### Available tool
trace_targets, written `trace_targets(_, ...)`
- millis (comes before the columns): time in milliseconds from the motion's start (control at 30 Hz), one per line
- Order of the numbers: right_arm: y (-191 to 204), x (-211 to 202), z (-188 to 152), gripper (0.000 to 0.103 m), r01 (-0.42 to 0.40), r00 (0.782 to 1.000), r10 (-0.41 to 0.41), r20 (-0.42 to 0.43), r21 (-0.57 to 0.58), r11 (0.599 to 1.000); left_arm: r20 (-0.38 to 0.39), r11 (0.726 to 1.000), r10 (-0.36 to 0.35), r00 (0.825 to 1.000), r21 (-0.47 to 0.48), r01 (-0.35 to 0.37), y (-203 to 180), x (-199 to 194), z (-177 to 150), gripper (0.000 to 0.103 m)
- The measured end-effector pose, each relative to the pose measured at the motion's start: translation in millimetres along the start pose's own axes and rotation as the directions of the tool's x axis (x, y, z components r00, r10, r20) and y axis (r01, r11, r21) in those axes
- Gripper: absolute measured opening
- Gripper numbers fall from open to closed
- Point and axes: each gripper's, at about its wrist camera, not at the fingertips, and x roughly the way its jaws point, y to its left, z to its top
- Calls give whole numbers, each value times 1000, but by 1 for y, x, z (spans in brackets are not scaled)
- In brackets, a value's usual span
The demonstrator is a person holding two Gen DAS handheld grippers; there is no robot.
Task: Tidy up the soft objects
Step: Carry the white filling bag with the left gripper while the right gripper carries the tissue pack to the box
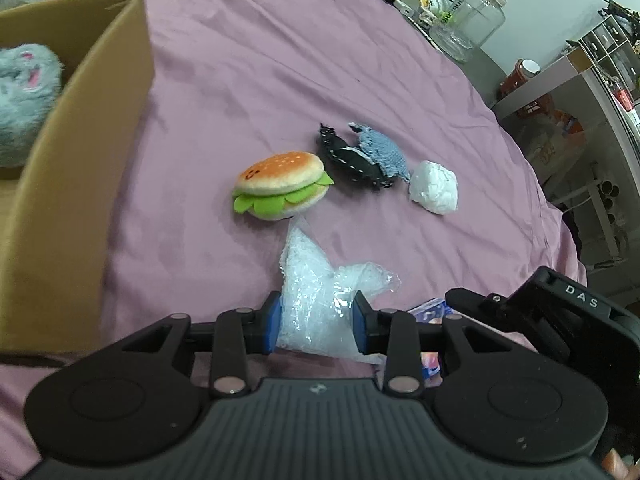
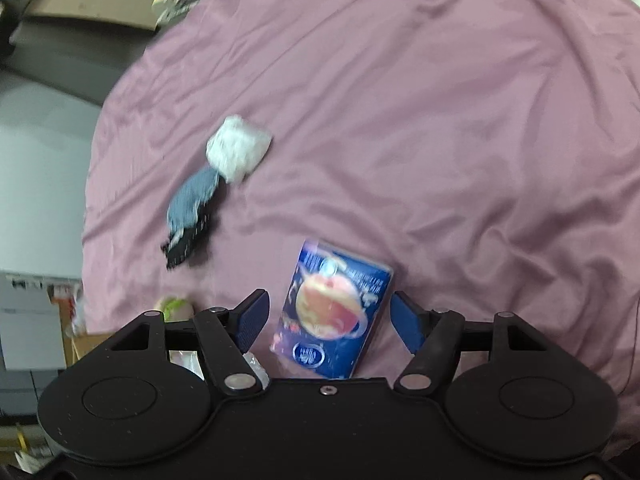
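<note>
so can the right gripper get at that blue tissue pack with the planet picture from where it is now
Probably yes. The right gripper is open, with the blue tissue pack printed with a planet lying flat on the pink bedsheet between its fingers. Neither pad presses it, and nothing lies on top.

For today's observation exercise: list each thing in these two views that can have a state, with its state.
Left gripper: jaws shut on clear plastic bag.
Right gripper: jaws open around blue packet, not pressing.
Cardboard box: open, grey plush inside.
Burger plush: lying on cloth.
</note>
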Motion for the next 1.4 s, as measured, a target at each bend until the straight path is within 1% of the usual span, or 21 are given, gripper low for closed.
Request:
trace_targets(200, 7, 8, -4, 67, 48, 999, -48, -16, -34, 998, -5, 1000, 17, 1000, 10, -17, 5, -7, -4, 35)
trace_targets(367, 14, 15, -8, 67, 83, 996, -85, -14, -85, 993, -37, 999, 44, 998, 4, -44, 13, 2, -9, 36)
trace_targets(467, 17, 18, -9, 68, 101, 995, -102, -7, -108, 989, -35, 999, 47, 998, 3, -47, 14, 7, -10, 38)
trace_targets(533, 19, 19, -9, 63, 118, 993, -119, -1, -120, 986, -38, 999, 52, 998, 8, -51, 12, 10, -10, 40)
trace_targets(600, 21, 17, -10, 59, 119, 993, -118, 13, -139, 983, -42, 998, 60, 997, 21, -59, 11, 12, -10, 41)
trace_targets(700, 21, 10, -8, 57, 84, 996, -81, 28, -140, 987, -42, 997, 63, 997, 37, -61, 8, 15, -10, 41)
trace_targets(733, 20, 8, -8, 57, 70, 997, -66, 32, -137, 988, -40, 998, 59, 997, 33, -58, 8, 15, -10, 38)
trace_targets(800, 21, 2, -9, 57, 41, 999, -36, 38, -138, 990, -36, 999, 44, 998, 31, -43, 7, 11, -9, 35)
trace_targets(1033, 29, -25, -11, 56, -77, 994, 90, 70, -164, 983, 18, 998, 21, 1000, 54, -22, 0, -20, -6, 34)
trace_targets(1100, 33, -33, -14, 56, -123, 988, 138, 70, -183, 975, 38, 998, 17, 999, 56, -19, 0, -32, -4, 34)
trace_targets(1200, 45, -43, -21, 56, -166, 979, 188, 83, -219, 961, 73, 998, 5, 997, 55, -9, 2, -53, 0, 34)
trace_targets(1267, 55, -48, -27, 56, -206, 970, 231, 76, -249, 946, 100, 998, -4, 995, 56, -2, 3, -69, 3, 34)
trace_targets(1400, 75, -55, -40, 56, -225, 961, 263, 82, -321, 920, 162, 999, -6, 987, 54, -3, 10, -99, 6, 34)
